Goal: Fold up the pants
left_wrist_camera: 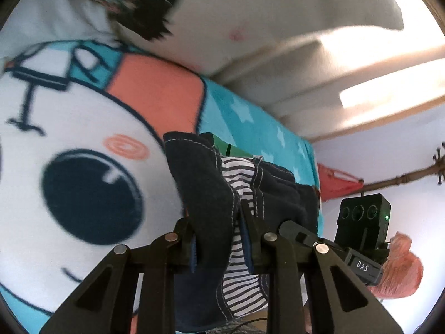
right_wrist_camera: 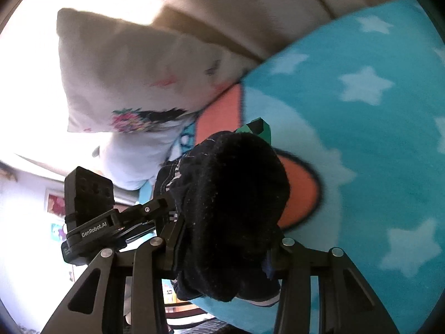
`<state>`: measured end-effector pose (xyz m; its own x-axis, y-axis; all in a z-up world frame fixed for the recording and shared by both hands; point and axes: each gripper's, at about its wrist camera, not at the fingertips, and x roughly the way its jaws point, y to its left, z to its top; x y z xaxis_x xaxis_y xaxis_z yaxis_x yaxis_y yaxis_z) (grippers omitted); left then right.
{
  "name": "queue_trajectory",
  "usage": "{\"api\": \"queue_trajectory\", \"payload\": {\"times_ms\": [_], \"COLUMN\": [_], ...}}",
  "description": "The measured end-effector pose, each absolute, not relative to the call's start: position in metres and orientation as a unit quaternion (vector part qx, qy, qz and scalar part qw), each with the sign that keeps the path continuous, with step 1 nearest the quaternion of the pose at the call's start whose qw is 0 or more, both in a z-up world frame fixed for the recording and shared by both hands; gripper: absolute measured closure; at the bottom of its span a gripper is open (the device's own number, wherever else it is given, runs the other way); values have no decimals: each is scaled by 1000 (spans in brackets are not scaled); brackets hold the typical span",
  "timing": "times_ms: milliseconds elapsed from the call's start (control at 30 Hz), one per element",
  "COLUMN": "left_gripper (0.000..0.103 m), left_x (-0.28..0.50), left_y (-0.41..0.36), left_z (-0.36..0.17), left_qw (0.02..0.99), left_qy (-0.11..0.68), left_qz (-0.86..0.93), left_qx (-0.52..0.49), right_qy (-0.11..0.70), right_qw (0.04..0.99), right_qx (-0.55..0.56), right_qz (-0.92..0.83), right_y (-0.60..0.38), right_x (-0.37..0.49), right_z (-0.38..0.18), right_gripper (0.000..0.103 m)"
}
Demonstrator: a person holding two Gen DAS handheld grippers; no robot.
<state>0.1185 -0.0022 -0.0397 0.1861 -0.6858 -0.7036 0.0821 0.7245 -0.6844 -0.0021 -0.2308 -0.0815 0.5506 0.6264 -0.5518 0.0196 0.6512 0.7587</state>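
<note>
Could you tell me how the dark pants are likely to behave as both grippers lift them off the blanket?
The pants will probably be floppy: the fabric bunches and droops between the left gripper and the right gripper. They look fleecy, so likely light and not slippery in the pads. The loose striped lining may sag out.

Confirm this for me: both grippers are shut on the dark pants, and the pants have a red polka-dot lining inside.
Not quite. The left gripper and the right gripper are each shut on the dark pants, but the lining is striped black and white, not red polka-dot. The left wrist view shows the stripes plainly.
</note>
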Motion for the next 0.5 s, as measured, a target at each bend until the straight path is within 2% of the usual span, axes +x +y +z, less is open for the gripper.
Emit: {"api": "queue_trajectory", "payload": {"times_ms": [233,500], "left_gripper": [80,79], "left_x": [132,154], "left_y": [51,80], "left_z": [-47,-73], "left_qw": [742,750], "left_qy": [575,590], "left_qz": [-215,-172], "left_qx": [-267,-246], "right_qy": [454,480], "right_qw": [808,813], "right_qx": [311,269], "right_qz": [210,189], "right_y": [-175,-141], "right_x": [43,78], "right_z": [-71,-90], "right_gripper": [57,55]}}
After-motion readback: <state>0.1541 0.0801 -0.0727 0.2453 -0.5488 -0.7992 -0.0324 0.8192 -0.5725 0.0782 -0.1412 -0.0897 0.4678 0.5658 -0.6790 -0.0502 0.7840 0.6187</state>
